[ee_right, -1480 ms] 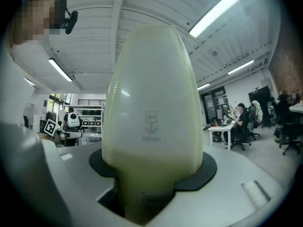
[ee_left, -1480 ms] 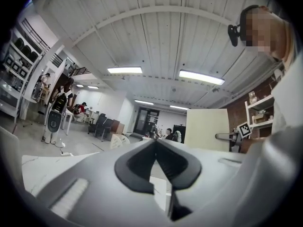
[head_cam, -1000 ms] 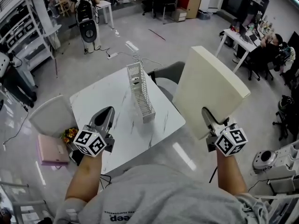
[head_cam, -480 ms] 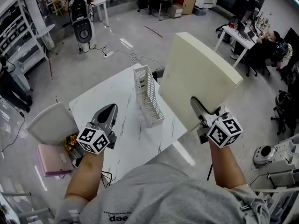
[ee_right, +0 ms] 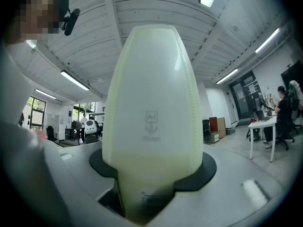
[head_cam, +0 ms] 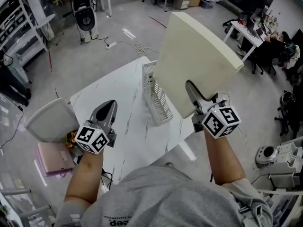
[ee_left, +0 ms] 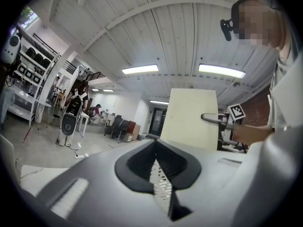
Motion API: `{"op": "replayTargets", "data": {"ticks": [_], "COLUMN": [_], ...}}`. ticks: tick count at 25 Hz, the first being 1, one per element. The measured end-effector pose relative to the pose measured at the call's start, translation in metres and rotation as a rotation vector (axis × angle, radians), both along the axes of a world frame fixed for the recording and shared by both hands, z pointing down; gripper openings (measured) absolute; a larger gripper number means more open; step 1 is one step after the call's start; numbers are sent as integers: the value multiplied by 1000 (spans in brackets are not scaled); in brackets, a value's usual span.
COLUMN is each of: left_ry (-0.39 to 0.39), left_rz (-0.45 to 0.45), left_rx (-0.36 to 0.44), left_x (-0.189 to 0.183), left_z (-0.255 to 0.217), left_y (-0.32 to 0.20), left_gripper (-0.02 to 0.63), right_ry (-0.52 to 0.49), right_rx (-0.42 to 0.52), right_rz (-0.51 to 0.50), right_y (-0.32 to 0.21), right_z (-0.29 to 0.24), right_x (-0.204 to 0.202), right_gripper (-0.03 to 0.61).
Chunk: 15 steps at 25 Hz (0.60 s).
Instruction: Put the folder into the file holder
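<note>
Since the earlier frame the thick cream-coloured folder (head_cam: 196, 65) has been carried from beyond the right edge of the white marble-patterned bench (head_cam: 113, 98) to a place over that edge, so that its left edge now overlaps, in the head view, the right rim of the white perforated file holder (head_cam: 158, 100). Whether the two touch cannot be told.

The folder is held upright by its lower corner in the right tongs (head_cam: 190, 86), whose jaws are spread wide and pressed on its thickness; its spine is turned toward the right gripper view.

The file holder is stood on the bench, long and narrow, with its open top upward and its far end at the bench's far corner. A broad bare stretch of bench is left between it and the left tongs (head_cam: 108, 109).

The left tongs are held level over the bench's near left part, their jaws brought together with nothing between them. A white chair (head_cam: 47, 122) is set just beside the bench's left edge.
</note>
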State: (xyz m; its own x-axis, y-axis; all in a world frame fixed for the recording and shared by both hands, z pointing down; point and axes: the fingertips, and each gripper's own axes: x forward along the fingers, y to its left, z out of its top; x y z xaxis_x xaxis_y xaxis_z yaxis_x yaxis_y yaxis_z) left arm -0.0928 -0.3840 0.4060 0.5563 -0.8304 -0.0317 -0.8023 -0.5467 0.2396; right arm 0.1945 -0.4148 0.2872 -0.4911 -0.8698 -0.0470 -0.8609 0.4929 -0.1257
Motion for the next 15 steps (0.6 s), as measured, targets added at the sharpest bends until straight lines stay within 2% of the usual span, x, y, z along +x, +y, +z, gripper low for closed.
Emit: {"op": "replayTargets", "data": {"ticks": [7, 15], "left_ry": [8, 9], "left_rz": [-17, -8], "left_rx": [-15, -37], "left_x": [-17, -25], "left_z": [12, 24], "left_y": [-6, -7], "left_gripper": [60, 59], "right_ry": [17, 34], "right_rx": [20, 86], "right_rz": [24, 46], "right_y": [-22, -29], "right_z": [8, 20], "right_x": [-25, -49], "right_gripper": [288, 288]}}
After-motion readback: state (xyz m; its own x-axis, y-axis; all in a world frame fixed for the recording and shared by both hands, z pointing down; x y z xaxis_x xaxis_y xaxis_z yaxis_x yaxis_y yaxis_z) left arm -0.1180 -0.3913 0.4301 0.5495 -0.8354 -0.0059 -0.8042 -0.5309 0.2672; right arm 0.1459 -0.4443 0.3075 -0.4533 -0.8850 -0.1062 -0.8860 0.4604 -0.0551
